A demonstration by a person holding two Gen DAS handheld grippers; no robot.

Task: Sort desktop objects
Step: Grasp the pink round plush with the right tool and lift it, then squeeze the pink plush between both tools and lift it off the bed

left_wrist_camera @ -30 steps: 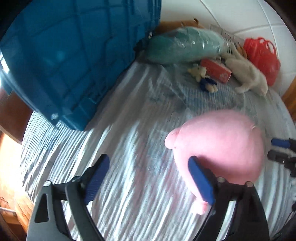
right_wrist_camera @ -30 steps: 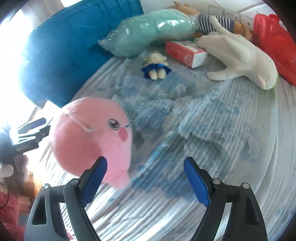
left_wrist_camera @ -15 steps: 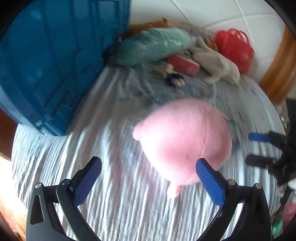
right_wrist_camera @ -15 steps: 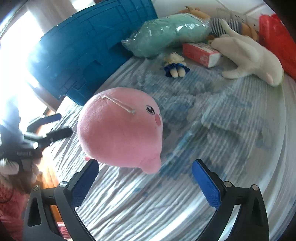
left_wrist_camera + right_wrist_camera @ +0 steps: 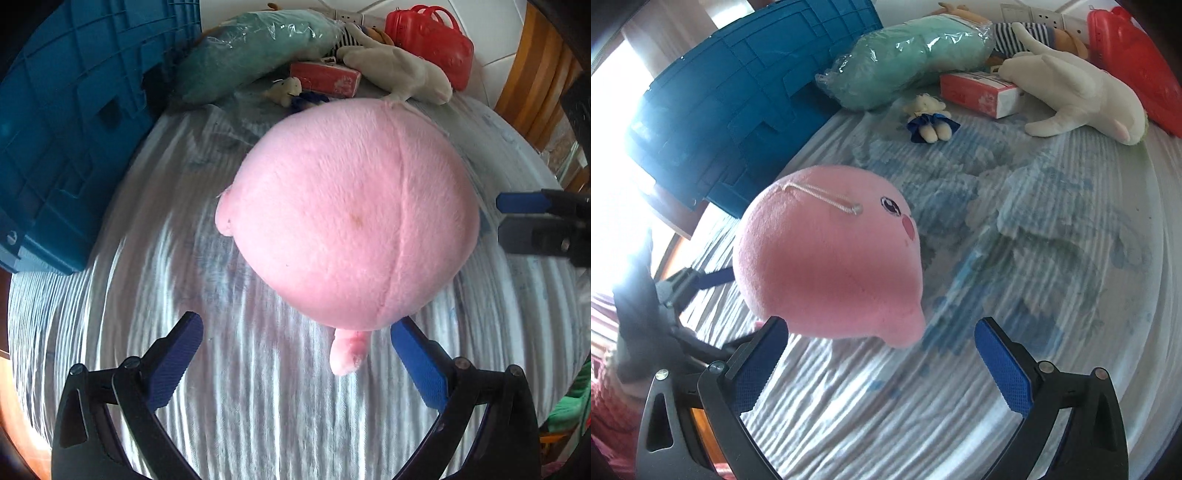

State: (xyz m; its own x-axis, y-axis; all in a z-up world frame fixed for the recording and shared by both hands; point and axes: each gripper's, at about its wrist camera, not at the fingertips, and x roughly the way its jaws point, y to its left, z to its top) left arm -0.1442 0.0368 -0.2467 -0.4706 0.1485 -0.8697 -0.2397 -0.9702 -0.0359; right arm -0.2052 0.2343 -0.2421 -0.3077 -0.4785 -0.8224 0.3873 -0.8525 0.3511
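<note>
A round pink plush [image 5: 347, 221] lies on the striped cloth, filling the middle of the left wrist view. My left gripper [image 5: 295, 332] is open, and the plush's lower edge and small tail sit between its fingertips. In the right wrist view the same pink plush [image 5: 827, 266] shows its eye, cheek and hanging loop. My right gripper [image 5: 881, 332] is open just below the plush, its left finger under the plush's edge. Each gripper shows in the other's view: the right gripper [image 5: 517, 218] beside the plush's right, the left gripper [image 5: 701, 280] at its left.
A blue crate [image 5: 74, 129] lies tilted at the left. At the back are a bagged teal plush [image 5: 251, 48], a red box [image 5: 325, 77], a small doll [image 5: 291, 92], a white plush [image 5: 399, 74] and a red bag [image 5: 432, 37]. Wrinkled cloth [image 5: 1052, 240] spreads to the right.
Both grippers have closed in on the pink plush, which now looms larger and more central in both views. Both sets of fingers stay open.
</note>
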